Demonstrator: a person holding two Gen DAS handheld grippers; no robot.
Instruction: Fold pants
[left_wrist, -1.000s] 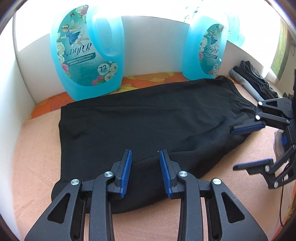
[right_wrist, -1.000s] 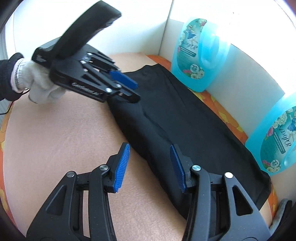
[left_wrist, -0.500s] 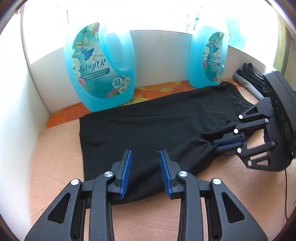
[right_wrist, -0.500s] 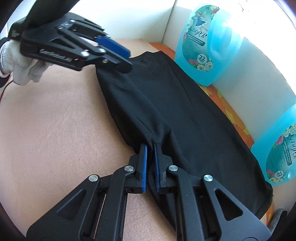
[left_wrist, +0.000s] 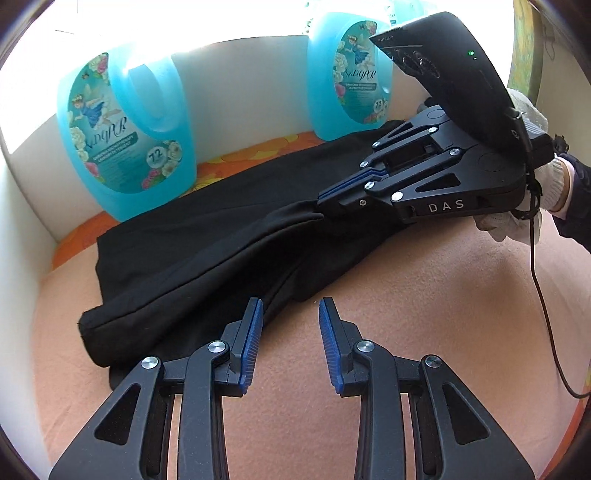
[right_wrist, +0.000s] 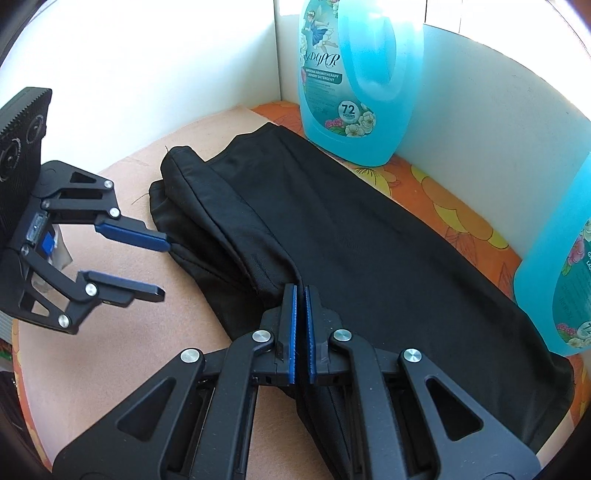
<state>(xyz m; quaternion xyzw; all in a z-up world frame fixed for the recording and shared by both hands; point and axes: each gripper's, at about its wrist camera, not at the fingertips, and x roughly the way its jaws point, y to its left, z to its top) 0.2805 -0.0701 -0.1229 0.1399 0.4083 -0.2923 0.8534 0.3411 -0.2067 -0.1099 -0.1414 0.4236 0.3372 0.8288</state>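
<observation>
Bare mat (left_wrist: 424, 332) lies open; detergent bottles (left_wrist: 125, 136) and wall (right_wrist: 166, 74) probably block behind.

Strong daylight from behind the white back wall (left_wrist: 236, 92), top of both views blown out to pure white, and the blue detergent bottles (left_wrist: 125, 129) glow backlit with washed-out upper edges. Black pants (right_wrist: 332, 229) read as near-flat dark mass, only faint sheen along folds, soft shadow under their edge on the peach tabletop (left_wrist: 424, 295). Heavy fisheye bending plus dark vignette at corners in both views; centre sharp, no motion blur, small specular spots on the screws of the left gripper (left_wrist: 290, 347) and right gripper (right_wrist: 300, 332)
</observation>
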